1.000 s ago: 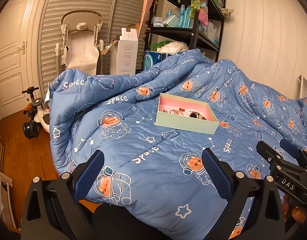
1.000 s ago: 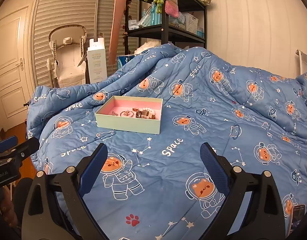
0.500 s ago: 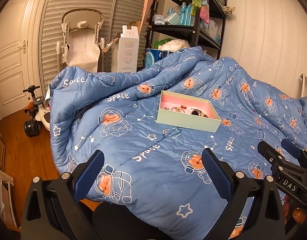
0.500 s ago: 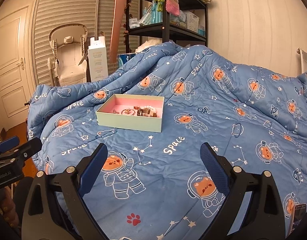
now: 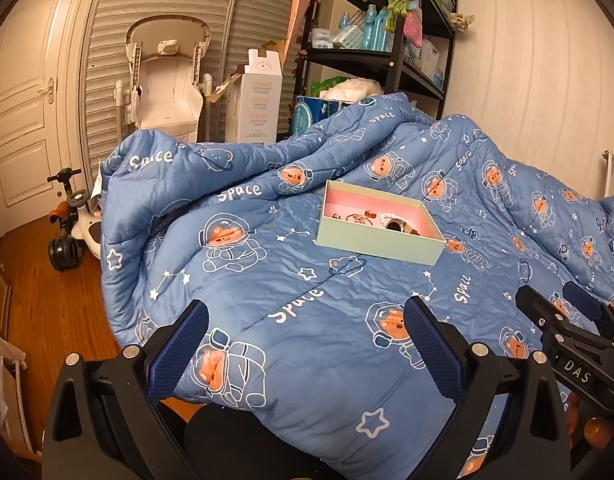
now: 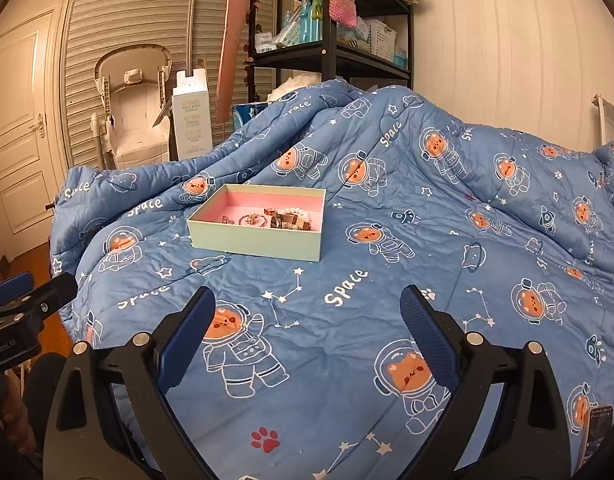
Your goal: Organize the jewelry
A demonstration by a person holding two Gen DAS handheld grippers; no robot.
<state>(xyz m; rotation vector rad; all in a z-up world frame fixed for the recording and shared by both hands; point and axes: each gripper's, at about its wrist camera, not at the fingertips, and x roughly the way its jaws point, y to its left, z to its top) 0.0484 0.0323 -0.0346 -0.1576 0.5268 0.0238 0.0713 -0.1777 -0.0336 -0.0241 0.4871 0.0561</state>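
Observation:
A pale green box (image 5: 377, 236) with a pink lining sits on the blue space-print quilt (image 5: 291, 280). Several pieces of jewelry (image 5: 381, 220) lie inside it, among them rings and a bead bracelet. The box also shows in the right wrist view (image 6: 255, 242) with the jewelry (image 6: 277, 218). My left gripper (image 5: 307, 314) is open and empty, above the quilt's near edge, short of the box. My right gripper (image 6: 307, 300) is open and empty, over the quilt in front of the box. The right gripper shows at the edge of the left wrist view (image 5: 563, 320).
A black shelf unit (image 5: 371, 52) with bottles and toys stands behind the bed. A white high chair (image 5: 167, 80), a white carton (image 5: 259, 100) and a toy scooter (image 5: 67, 224) stand on the wood floor at the left. A door (image 5: 19, 120) is far left.
Both grippers have moved a little closer to the box and the view has shifted slightly. Both stay open and empty.

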